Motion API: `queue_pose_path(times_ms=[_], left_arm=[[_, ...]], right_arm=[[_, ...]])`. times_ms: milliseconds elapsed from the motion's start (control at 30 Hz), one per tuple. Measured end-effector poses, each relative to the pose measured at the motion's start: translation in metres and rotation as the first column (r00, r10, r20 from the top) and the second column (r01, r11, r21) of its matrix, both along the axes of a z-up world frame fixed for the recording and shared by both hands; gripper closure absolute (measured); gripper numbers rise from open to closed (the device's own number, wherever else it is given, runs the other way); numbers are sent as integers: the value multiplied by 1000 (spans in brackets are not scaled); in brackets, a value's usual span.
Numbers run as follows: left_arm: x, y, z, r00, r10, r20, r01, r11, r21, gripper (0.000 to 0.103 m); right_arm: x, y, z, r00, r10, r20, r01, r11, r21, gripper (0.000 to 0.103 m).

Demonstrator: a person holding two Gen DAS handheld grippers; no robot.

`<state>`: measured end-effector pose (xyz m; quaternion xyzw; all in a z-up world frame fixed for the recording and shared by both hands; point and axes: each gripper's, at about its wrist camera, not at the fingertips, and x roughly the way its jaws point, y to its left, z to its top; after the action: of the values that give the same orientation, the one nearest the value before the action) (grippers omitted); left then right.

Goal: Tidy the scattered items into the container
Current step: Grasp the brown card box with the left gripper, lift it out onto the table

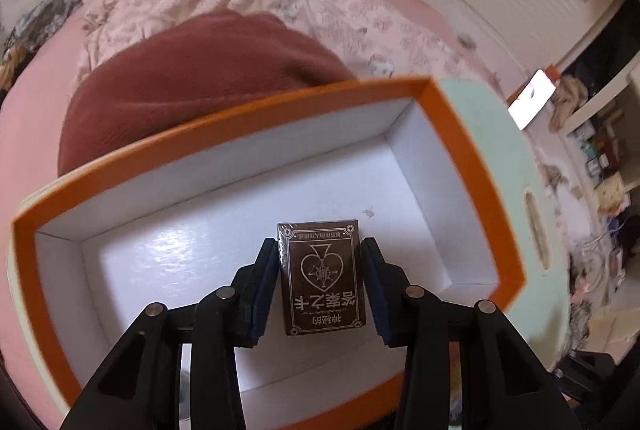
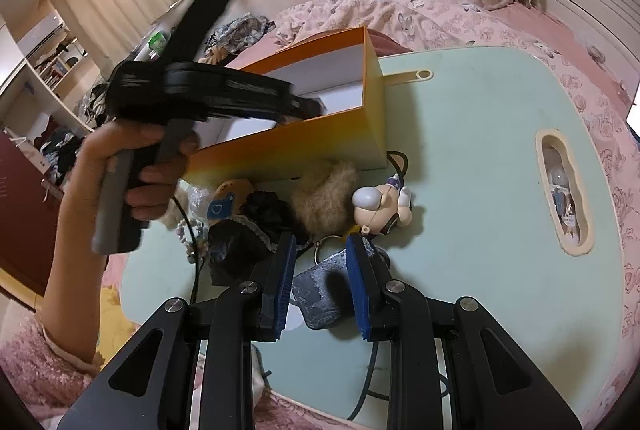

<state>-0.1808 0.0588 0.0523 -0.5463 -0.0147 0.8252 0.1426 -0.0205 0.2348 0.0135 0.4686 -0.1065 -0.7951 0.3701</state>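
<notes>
L claw point(image 1: 320, 246) points steeply down into the orange box point(image 1: 248, 133). The brown card deck point(image 1: 322, 278) is inside the box, face up over the white floor, right btwn the dark pads. The gap is narrow and the pads flank the deck's long sides, but I can't tell if they actually squeeze it or just frame it. The person's hand point(image 2: 140, 165) grips the handle, blurred, with a pink fuzzy sleeve at the elbow.

The box stands on the mint table point(image 2: 480, 149), toward its far-left corner, w/ the table sitting on a pink bed.

R claw point(image 2: 320, 250) hangs over the table's near edge, its blue pads a narrow way apart. A grey patterned key fob point(image 2: 320, 290) shows btwn them, its ring at the tips. Can't tell whether it's pinched or just lying under the pads.

The rest of the clutter sits along the box's near side. There's a small big-headed figure point(image 2: 380, 205), a tan fluffy toy point(image 2: 324, 197) touching the box wall, and a black lace-trimmed cloth point(image 2: 248, 230) closer to the left edge, w/ a dark cable looping thru it all.
</notes>
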Motion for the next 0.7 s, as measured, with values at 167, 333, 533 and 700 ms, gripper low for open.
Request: queue_pose_path(times_ms=[167, 333, 533, 700], left_arm=[[42, -32, 68, 986, 19, -163, -3, 995, 99, 63], [113, -71, 131, 934, 57, -352, -10, 991, 135, 63], [181, -93, 115, 928, 49, -369, 11, 987, 160, 63], [197, -71, 43, 962, 33, -271, 9, 989, 151, 63]], right_arm=[[0, -5, -2, 1000, 9, 6, -9, 1000, 10, 76], [2, -9, -1, 1000, 17, 6, -17, 1000, 14, 76], [4, -13, 0, 1000, 19, 2, -19, 1000, 17, 76], [2, -16, 1, 1000, 9, 4, -10, 1000, 16, 76]])
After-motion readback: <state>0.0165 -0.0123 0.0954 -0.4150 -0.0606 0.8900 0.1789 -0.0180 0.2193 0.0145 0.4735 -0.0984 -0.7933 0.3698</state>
